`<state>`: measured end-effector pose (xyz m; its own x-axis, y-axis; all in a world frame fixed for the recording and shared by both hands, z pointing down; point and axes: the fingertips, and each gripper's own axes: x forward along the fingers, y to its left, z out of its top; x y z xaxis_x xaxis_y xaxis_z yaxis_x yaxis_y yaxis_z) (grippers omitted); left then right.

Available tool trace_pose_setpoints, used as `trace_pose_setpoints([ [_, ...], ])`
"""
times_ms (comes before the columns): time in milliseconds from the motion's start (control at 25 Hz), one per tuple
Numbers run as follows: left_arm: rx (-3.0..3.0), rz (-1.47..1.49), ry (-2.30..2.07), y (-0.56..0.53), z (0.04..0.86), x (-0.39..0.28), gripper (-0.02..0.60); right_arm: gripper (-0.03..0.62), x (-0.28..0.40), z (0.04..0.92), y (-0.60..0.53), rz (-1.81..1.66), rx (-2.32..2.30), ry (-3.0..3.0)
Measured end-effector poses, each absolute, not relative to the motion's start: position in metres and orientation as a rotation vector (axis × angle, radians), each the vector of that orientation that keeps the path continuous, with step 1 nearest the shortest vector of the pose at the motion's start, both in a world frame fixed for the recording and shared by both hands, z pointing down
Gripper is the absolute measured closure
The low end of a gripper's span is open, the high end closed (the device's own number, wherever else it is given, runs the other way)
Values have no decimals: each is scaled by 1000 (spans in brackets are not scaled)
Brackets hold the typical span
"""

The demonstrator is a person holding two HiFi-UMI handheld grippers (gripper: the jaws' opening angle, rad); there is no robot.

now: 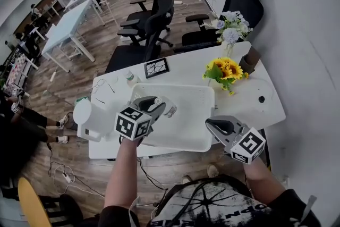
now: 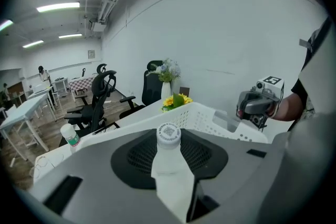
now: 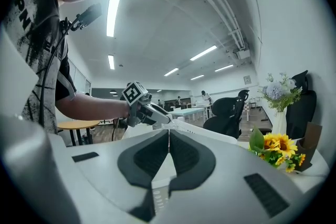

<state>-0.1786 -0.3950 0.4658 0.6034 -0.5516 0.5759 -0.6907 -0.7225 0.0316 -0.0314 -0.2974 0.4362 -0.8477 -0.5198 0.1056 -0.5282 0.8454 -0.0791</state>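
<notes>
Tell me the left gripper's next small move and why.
Probably lower the left gripper a little toward the floor of the white basket. Its jaws are clamped on a small white-capped bottle, and it hangs above the basket's left part, so the bottle looks too high to release. The right gripper is shut and empty.

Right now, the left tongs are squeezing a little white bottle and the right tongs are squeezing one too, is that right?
Not quite. The left tongs do squeeze a little white bottle, but the right tongs squeeze nothing. The right gripper view shows them closed together with no bottle between them.
</notes>
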Motion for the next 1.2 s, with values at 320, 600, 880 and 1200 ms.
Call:
trace_pose_setpoints([
  [320, 2711, 604, -1053, -383, 397, -174, 439, 571, -44, 425, -278, 109, 865, -2930],
  [600, 2787, 499, -1022, -368, 360, -170, 439, 571, -50, 411, -253, 58, 944, -2914],
  [880, 2875, 427, -920, -351, 338, -151, 440, 571, -38, 407, -232, 41, 1115, -2855],
  [1200, 2963, 344, -778, -334, 314, -111, 440, 571, -16, 407, -201, 44, 1294, -2792],
])
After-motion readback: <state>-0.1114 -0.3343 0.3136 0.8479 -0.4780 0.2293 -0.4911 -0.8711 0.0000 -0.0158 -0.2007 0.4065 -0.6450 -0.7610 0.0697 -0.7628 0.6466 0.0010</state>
